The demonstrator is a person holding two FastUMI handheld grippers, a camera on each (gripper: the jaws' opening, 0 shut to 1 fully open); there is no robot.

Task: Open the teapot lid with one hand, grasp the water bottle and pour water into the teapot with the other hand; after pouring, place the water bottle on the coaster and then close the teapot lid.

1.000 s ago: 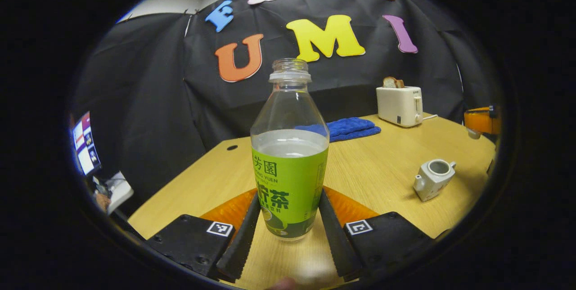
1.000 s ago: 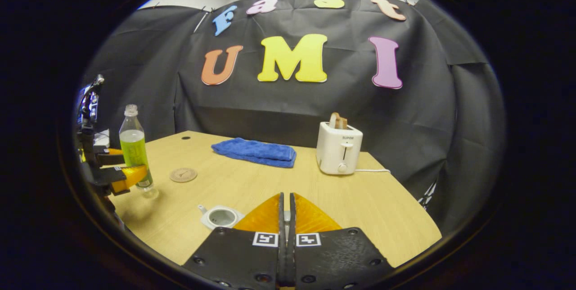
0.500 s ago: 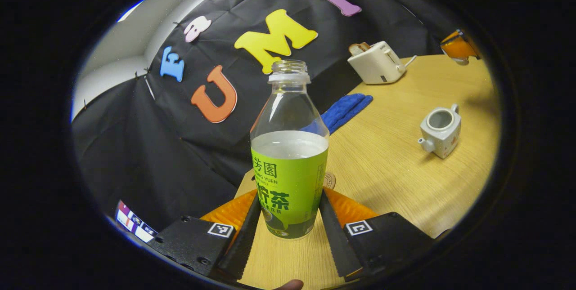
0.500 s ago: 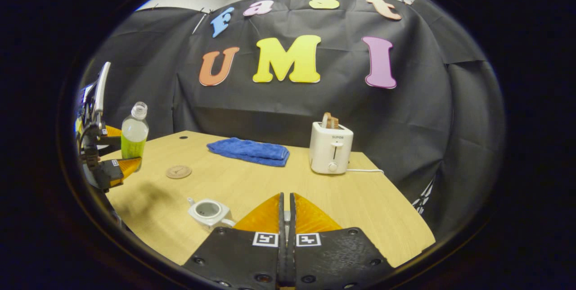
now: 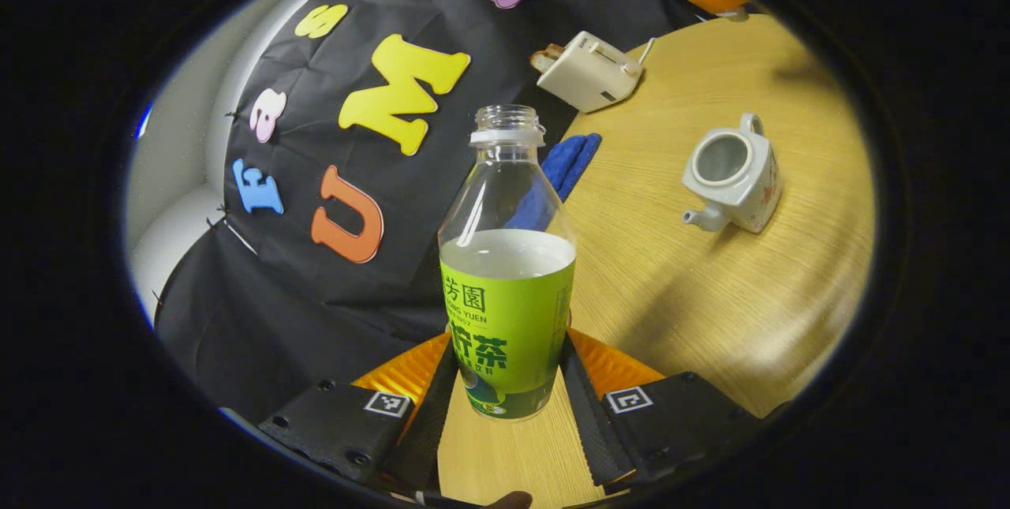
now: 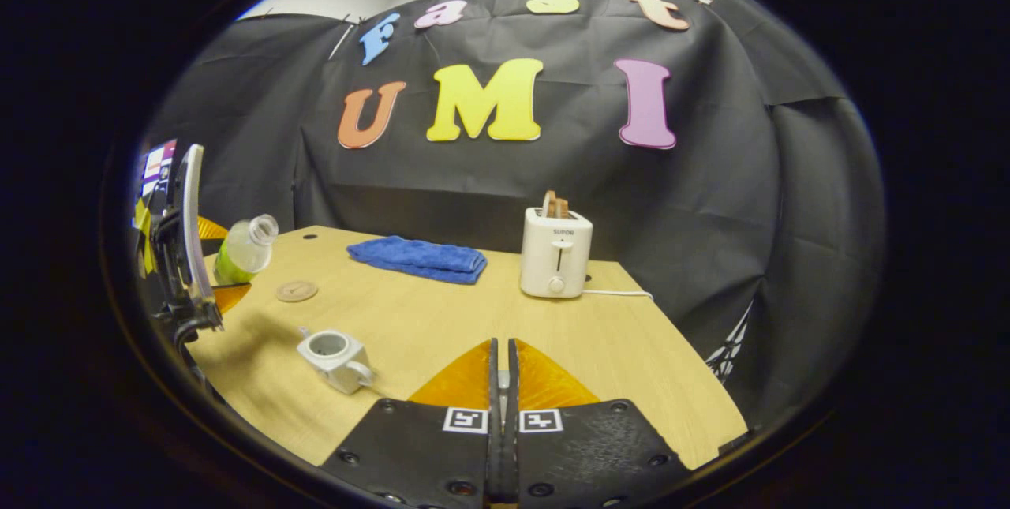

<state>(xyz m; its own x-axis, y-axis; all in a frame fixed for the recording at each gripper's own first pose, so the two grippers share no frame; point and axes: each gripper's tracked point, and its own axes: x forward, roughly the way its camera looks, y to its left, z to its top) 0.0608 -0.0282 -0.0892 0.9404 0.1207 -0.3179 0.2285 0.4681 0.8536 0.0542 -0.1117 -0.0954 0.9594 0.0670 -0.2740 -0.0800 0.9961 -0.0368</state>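
My left gripper (image 5: 507, 351) is shut on the lower part of a clear water bottle (image 5: 507, 296) with a green label, no cap, about half full. In the right gripper view the bottle (image 6: 245, 247) hangs above the table's left end, tipped with its mouth toward the white teapot (image 6: 335, 351). The teapot (image 5: 734, 177) stands lidless on the table, its opening bare. A round coaster (image 6: 297, 290) lies between bottle and teapot. My right gripper (image 6: 503, 351) is shut, with a thin pale piece of the lid pinched between its fingers, held to the right of the teapot.
On the wooden table (image 6: 631, 351), a white toaster (image 6: 555, 252) with bread stands at the back, its cord trailing right. A folded blue towel (image 6: 418, 256) lies left of it. A small screen (image 6: 158, 170) sits at the far left edge.
The left gripper has raised the bottle off the table and tipped it toward the teapot, which now looks nearer. The right gripper stays shut and has drifted slightly.
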